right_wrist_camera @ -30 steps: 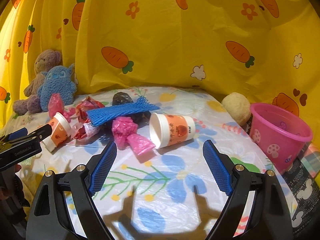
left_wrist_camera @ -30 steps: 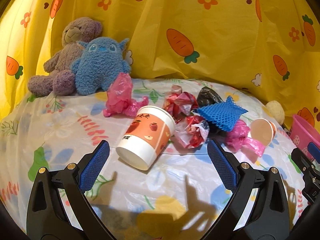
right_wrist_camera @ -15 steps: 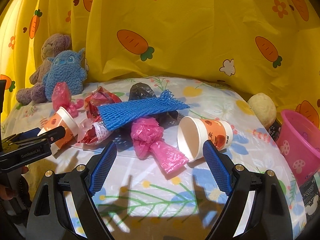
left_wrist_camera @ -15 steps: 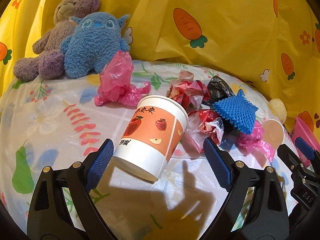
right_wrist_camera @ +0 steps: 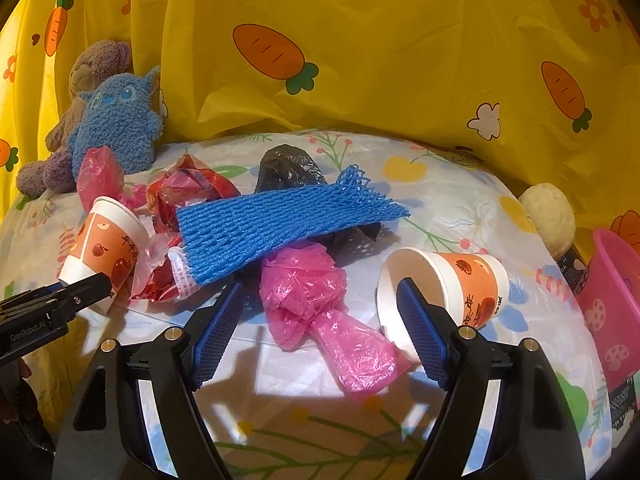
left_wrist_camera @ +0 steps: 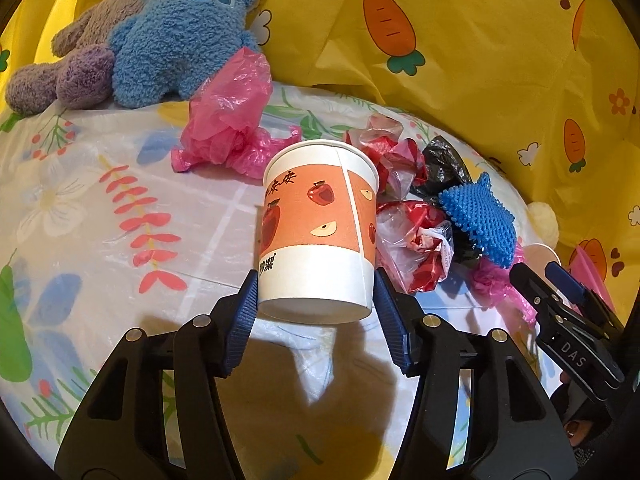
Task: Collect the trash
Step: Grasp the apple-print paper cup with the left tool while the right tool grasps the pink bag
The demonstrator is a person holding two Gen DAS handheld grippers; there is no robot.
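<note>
My left gripper (left_wrist_camera: 316,304) is shut on the base of an orange-and-white paper cup (left_wrist_camera: 318,232), its pads pressing both sides; the cup also shows in the right wrist view (right_wrist_camera: 104,248). My right gripper (right_wrist_camera: 320,332) is open, its fingers on either side of a crumpled pink plastic bag (right_wrist_camera: 320,304). A second paper cup (right_wrist_camera: 444,284) lies on its side just behind the right finger. A blue foam net (right_wrist_camera: 280,224), a black bag (right_wrist_camera: 288,168) and red wrappers (right_wrist_camera: 188,192) lie in a heap.
A pink bucket (right_wrist_camera: 616,300) stands at the right edge of the table. A blue plush (left_wrist_camera: 180,28) and a purple bear (left_wrist_camera: 76,56) sit at the back left. Another pink bag (left_wrist_camera: 228,120) lies before them. A yellow carrot-print curtain (right_wrist_camera: 400,40) hangs behind.
My left gripper has moved forward and closed on the cup, which now stands more upright between its pads. My right gripper has moved forward over the pink bag.
</note>
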